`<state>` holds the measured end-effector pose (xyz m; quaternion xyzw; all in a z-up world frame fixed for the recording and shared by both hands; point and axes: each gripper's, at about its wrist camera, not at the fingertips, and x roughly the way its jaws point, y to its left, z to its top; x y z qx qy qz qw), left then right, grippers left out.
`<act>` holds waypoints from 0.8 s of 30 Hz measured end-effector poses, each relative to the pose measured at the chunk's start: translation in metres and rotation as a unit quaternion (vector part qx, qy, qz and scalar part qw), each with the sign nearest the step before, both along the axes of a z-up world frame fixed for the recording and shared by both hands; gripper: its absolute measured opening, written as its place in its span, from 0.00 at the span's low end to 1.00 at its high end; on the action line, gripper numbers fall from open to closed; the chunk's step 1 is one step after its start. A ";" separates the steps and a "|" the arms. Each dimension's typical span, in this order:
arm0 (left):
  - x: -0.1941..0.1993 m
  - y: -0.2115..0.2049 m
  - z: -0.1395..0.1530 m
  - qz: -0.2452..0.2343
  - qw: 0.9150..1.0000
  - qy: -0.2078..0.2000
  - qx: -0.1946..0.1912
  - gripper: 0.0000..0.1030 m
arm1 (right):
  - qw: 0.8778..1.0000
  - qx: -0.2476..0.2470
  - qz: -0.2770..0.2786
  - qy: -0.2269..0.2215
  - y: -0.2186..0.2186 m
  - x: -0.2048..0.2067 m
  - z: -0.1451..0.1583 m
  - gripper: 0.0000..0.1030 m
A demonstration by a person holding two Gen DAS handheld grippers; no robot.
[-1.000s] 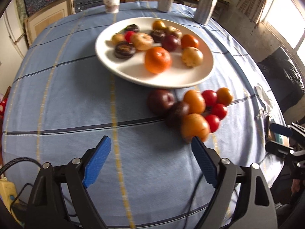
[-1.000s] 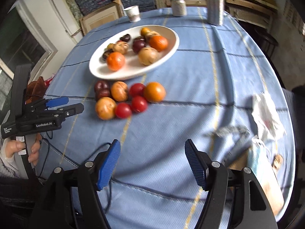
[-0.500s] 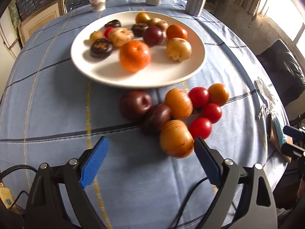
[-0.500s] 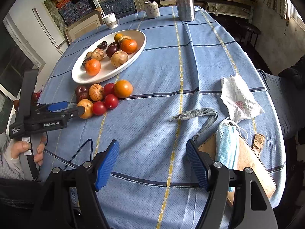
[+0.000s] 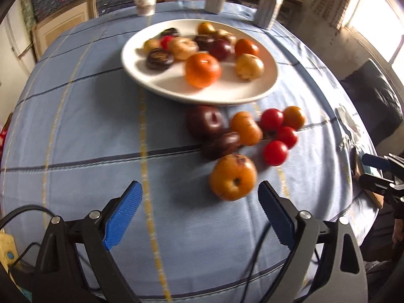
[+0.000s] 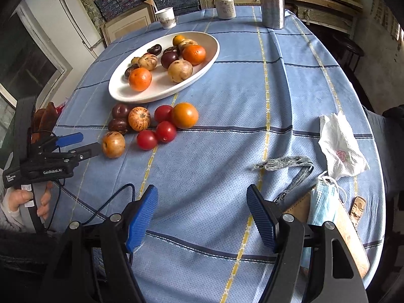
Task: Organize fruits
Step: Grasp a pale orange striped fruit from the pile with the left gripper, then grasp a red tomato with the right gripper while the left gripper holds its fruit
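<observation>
The left tool stands open at the bottom of the left wrist view, its blue pads spread wide with nothing pressed between them; its jaws have just been opening wider. Just above the gap, toward the right pad, a speckled orange-brown fruit lies on the blue striped tabletop, apart from both pads. In the right wrist view the same tool shows at the left edge, its tips just beside that fruit, and a hand grips its handle in the lower left. Above this fruit, at centre right of the left wrist view, the rest of the loose fruits cluster: a dark purple plum, a second dark fruit, a striped orange fruit, three red tomatoes and an orange. Higher up, the white oval plate holds more fruits, among them a large orange. The right tool stands open at the bottom of its own view, empty, over bare cloth. To its right lie a blue face mask, a crumpled tissue and a grey strap. At the top of that frame stand a paper cup, a can and a metal bottle.
</observation>
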<state>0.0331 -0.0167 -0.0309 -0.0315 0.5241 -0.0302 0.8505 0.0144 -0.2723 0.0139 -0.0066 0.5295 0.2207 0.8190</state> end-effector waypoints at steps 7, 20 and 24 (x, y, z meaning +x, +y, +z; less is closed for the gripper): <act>0.016 -0.022 -0.008 -0.025 0.999 0.009 -0.022 0.70 | 1.000 -0.005 -0.030 0.000 -0.022 0.002 -0.001 0.71; 0.020 -0.023 -0.022 -0.022 0.999 0.016 -0.041 0.42 | 1.000 -0.001 -0.031 0.005 -0.028 0.003 -0.005 0.71; 0.010 -0.017 -0.015 -0.021 0.999 0.008 -0.030 0.42 | 1.000 0.009 0.003 0.003 -0.004 0.009 -0.005 0.71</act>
